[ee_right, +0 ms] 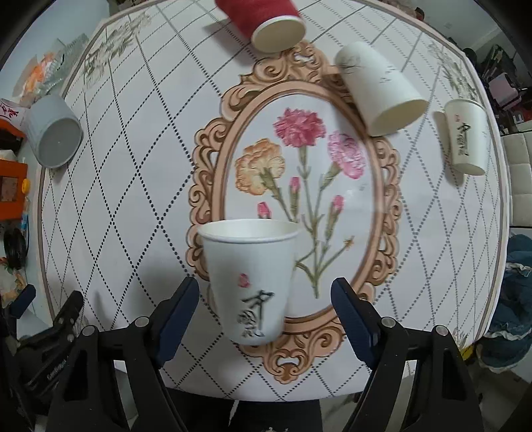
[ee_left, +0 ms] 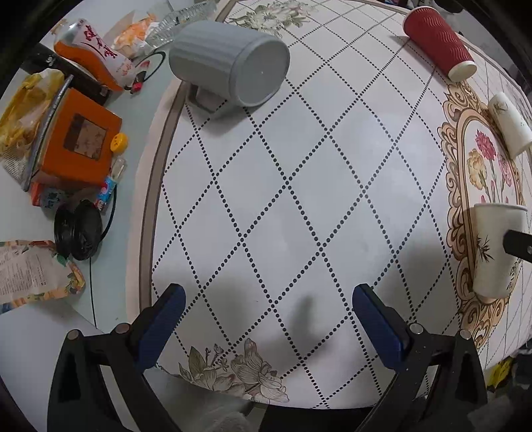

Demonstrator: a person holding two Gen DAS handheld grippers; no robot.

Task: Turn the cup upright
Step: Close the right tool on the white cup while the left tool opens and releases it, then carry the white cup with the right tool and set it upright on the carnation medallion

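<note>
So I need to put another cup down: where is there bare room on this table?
The widest free patch is the checked cloth between the grey mug, the red cup and the left gripper. The flower oval is open mid-way. The far right is crowded with white cups; clutter around the orange box fills the left edge.

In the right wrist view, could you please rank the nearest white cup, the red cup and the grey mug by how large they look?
1. Nearest white cup, though nearness inflates it.
2. Red cup and grey mug: unsure, since the frame cuts the red one off.
</note>
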